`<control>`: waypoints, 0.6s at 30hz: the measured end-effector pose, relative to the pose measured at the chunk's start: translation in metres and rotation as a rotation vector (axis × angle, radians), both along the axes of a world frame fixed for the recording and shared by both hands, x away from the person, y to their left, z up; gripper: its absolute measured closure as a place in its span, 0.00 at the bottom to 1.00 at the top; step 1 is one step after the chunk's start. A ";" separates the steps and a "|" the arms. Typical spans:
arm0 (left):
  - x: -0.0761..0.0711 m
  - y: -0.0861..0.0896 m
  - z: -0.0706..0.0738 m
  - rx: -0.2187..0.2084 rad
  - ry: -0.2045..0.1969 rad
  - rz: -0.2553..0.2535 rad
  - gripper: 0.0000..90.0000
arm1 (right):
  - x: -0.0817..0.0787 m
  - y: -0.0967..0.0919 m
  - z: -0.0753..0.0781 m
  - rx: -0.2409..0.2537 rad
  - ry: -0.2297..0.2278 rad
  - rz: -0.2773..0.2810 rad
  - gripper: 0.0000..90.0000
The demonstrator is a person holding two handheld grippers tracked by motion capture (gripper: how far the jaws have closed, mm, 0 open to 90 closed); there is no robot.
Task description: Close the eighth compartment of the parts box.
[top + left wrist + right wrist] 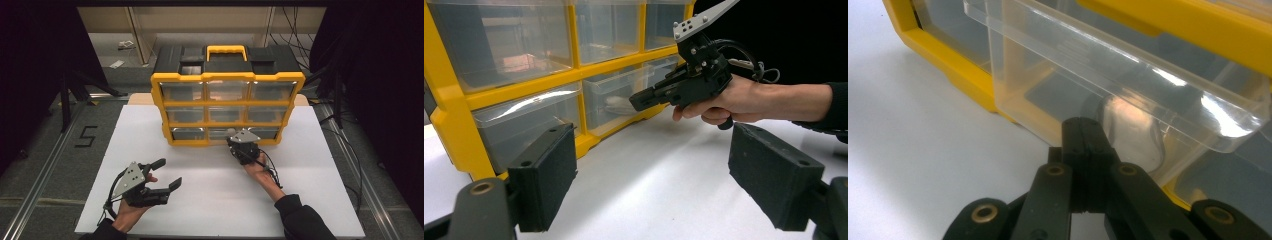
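A yellow and black organizer [227, 103] with clear drawers stands upright at the back of the white table [210, 205]. Its bottom middle drawer [219, 133] [1128, 75] sticks out a little from the frame. My right gripper [233, 143] [1084, 127] is shut, its tips against the lower front of that drawer; I cannot tell whether they pinch a thin lip. In the left gripper view the right gripper [639, 102] reaches that drawer [616, 90], with something pale lying inside. My left gripper [167, 173] [651, 150] hovers open over the table's front left, holding nothing.
The organizer's yellow frame [454, 115] [948, 55] stands close ahead of both grippers. Its black top with a yellow handle [226, 50] faces away. Dark curtains and metal rails flank the table; cables lie on the floor at the right.
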State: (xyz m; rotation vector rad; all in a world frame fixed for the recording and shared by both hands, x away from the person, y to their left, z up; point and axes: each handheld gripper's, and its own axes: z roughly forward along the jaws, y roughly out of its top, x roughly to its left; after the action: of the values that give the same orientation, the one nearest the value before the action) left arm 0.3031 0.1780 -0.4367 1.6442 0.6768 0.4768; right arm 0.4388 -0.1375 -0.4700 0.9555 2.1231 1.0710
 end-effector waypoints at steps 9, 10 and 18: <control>0.000 0.000 0.000 -0.001 -0.001 0.000 0.21 | 0.003 0.000 -0.001 0.002 -0.004 -0.007 1.00; 0.000 0.000 0.000 -0.001 -0.001 0.000 0.21 | 0.004 0.000 -0.001 0.002 -0.005 -0.008 1.00; 0.000 0.000 0.000 -0.001 0.000 -0.001 0.21 | 0.006 0.000 -0.001 0.005 -0.009 -0.014 1.00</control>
State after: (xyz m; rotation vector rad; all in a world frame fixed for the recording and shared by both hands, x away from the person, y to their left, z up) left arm 0.3032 0.1781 -0.4367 1.6434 0.6763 0.4762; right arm 0.4451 -0.1372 -0.4714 0.9647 2.1050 1.0720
